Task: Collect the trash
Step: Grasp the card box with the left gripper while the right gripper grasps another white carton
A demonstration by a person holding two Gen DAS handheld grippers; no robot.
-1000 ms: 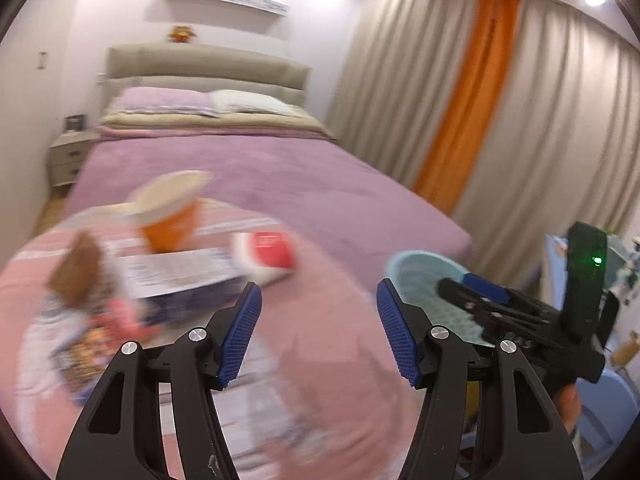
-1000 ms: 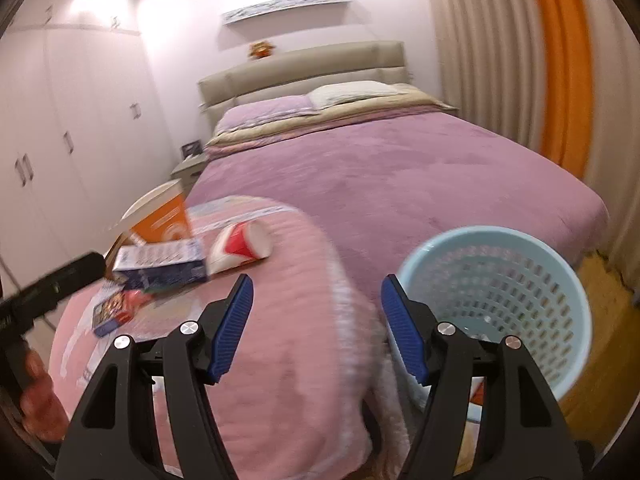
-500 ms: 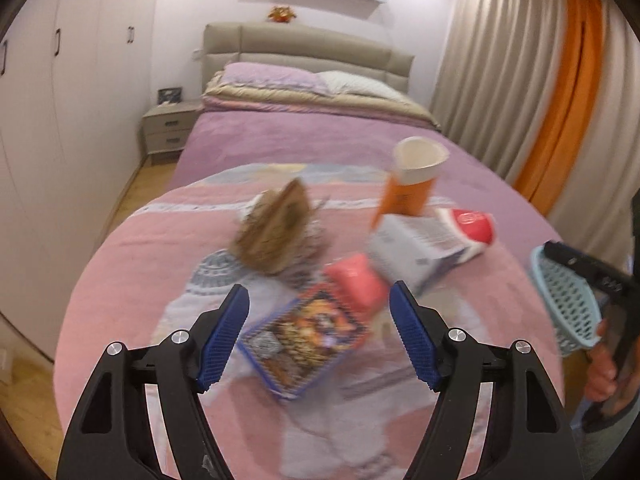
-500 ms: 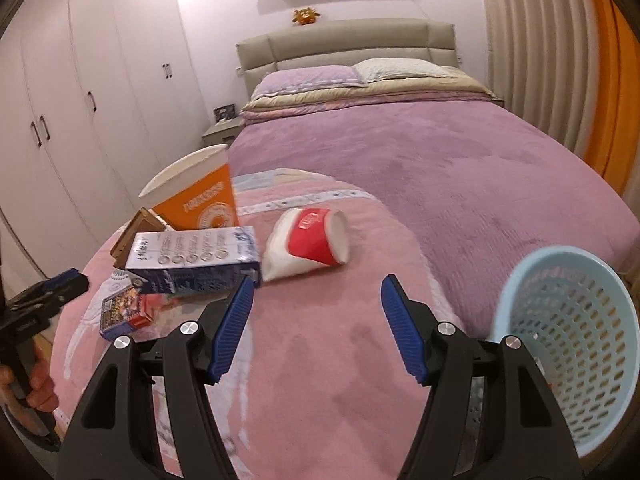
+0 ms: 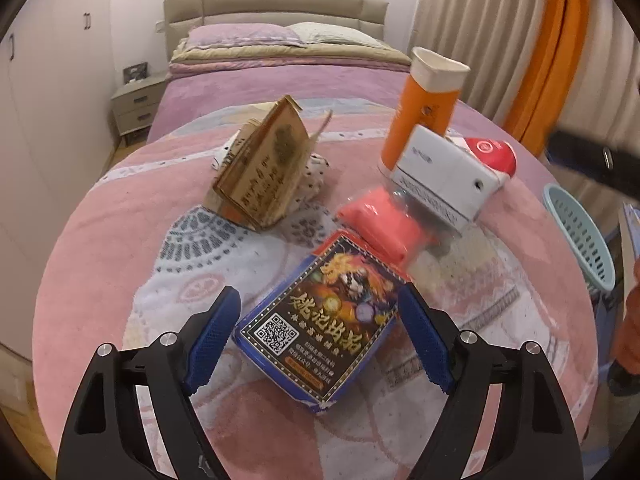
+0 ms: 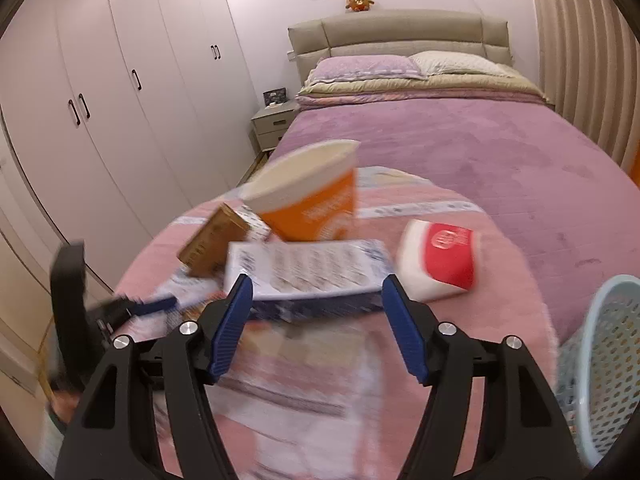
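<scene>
Trash lies on a pink blanket at the foot of the bed. My left gripper is open, its jaws either side of a dark blue card box without gripping it. Beyond it lie a pink packet, a brown paper box, a white carton, an orange paper cup and a red-and-white cup. My right gripper is open just in front of the white carton, with the orange cup behind and the red-and-white cup to the right.
A light blue perforated basket stands at the bed's right edge; it also shows in the left wrist view. The purple bed stretches behind, with a nightstand and white wardrobes at left. Curtains hang at right.
Both grippers moved forward and down toward the trash. The left now straddles the blue card box; the right has closed in on the white carton. Both stay open.
</scene>
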